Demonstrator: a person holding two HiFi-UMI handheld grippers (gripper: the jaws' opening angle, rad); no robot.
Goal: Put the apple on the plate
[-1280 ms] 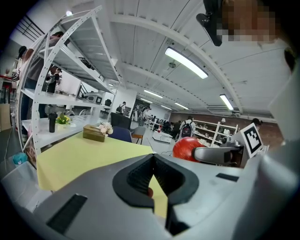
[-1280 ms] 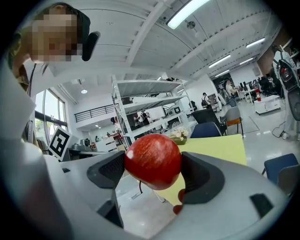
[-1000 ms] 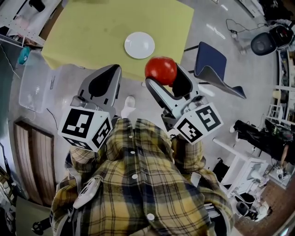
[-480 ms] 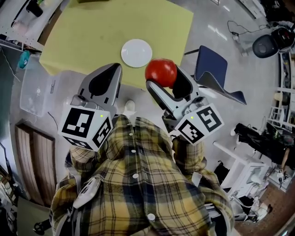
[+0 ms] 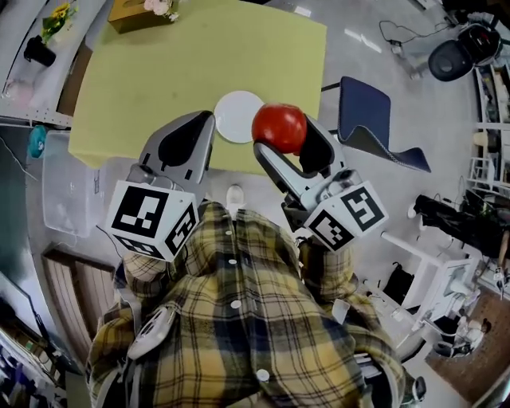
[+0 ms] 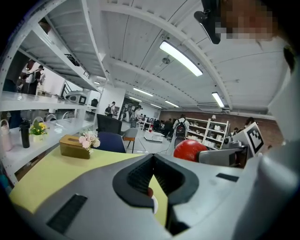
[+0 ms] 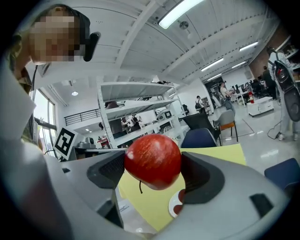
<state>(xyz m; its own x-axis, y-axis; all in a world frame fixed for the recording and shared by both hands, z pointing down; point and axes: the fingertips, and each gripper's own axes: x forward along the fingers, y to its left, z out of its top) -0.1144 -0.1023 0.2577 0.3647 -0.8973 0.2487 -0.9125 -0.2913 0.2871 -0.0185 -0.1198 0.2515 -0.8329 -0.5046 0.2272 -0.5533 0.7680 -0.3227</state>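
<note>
Right gripper clamps a red apple in mid-air, a white plate waiting on the yellow table beyond; left gripper pinched together, empty.

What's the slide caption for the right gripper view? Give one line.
Right gripper holds a red apple, with the yellow table and white plate beyond.

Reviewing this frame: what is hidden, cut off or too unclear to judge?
Plate: right gripper view, mostly behind a jaw of the right hand-held gripper; left gripper view, just a sliver past the shut left hand-held gripper.
Apple: head view, lower half faces away from the camera.
Golden box: head view, cut by the top edge.
</note>
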